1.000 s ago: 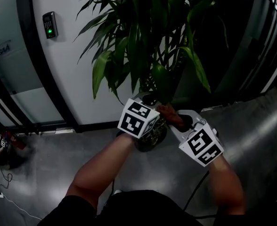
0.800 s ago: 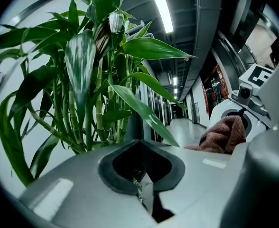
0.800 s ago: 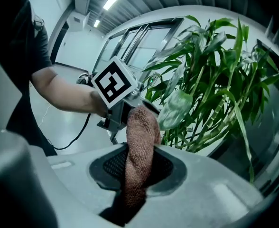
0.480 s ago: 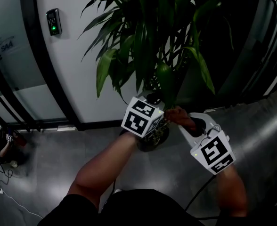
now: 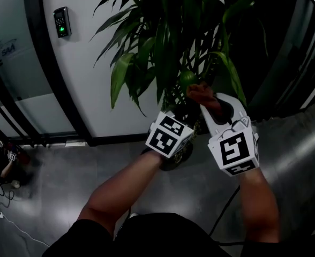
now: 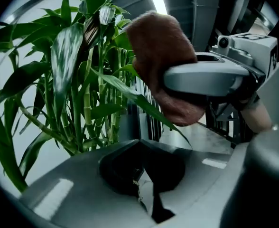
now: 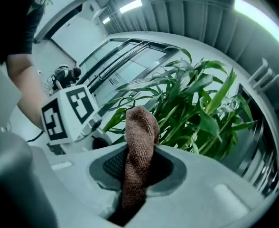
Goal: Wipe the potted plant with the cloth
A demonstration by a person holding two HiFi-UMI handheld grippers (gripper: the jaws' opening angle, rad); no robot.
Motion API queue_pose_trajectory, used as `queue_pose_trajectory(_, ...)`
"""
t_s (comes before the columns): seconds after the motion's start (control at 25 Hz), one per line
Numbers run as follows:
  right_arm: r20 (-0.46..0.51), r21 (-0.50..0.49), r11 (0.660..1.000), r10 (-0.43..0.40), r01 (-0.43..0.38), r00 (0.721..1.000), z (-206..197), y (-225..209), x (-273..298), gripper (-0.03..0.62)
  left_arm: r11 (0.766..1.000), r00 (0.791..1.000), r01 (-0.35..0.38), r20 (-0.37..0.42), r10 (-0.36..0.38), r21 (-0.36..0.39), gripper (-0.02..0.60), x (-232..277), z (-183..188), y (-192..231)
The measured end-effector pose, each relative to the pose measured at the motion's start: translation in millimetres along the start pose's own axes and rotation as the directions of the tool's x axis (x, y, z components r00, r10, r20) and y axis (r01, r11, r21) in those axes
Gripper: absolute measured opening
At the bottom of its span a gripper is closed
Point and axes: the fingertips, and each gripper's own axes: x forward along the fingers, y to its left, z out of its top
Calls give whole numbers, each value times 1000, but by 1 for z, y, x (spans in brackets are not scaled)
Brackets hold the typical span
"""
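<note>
We see a grey, glossy floor (image 5: pixel 61 191) meeting a white wall (image 5: pixel 88 74). A black-framed glass partition (image 5: pixel 7 84) stands to the left, and a small access reader (image 5: pixel 62 22) with a green light is mounted on the wall. The potted plant (image 5: pixel 168 47) stands on the floor close to its edge at the wall. Its dark pot (image 5: pixel 178 155) is only partly in view, and its long green leaves fan upward.

The right gripper (image 7: pixel 138 167) has its jaws pinched on the brown cloth (image 7: pixel 139 132), which stands up between the pads as a folded tuft. In the head view that tuft sits among the leaves on the plant's right side. From the left gripper view a long narrow leaf (image 6: pixel 130 91) crosses in front of the cloth, and we cannot tell whether the two touch. The left gripper (image 6: pixel 142 167) is lower, near the pot. Its jaws are pressed together with nothing between them, and they point at the stems (image 6: pixel 89 103), below the cloth.
</note>
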Motion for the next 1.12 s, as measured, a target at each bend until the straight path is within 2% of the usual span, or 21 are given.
queue_pose_trajectory(0.12, 19, -31, 999, -41, 41, 999, 13, -12, 24, 68, 1000, 1000, 5, 2, -5, 20, 17, 0, 1, -3)
queue_pose_trajectory(0.24, 13, -80, 996, -45, 46, 999, 21, -23, 42, 67, 1000, 1000, 4, 8, -4, 29, 17, 0, 5, -5)
queue_pose_trajectory(0.56, -107, -127, 987, 81, -95, 991, 6, -12, 62, 67, 999, 1000, -10, 15, 10, 36, 17, -2, 8, -3)
queue_pose_trajectory(1.12, -163, -147, 971, 163, -188, 973, -21, 28, 32, 67, 999, 1000, -20, 18, 19, 38, 17, -9, 6, 5)
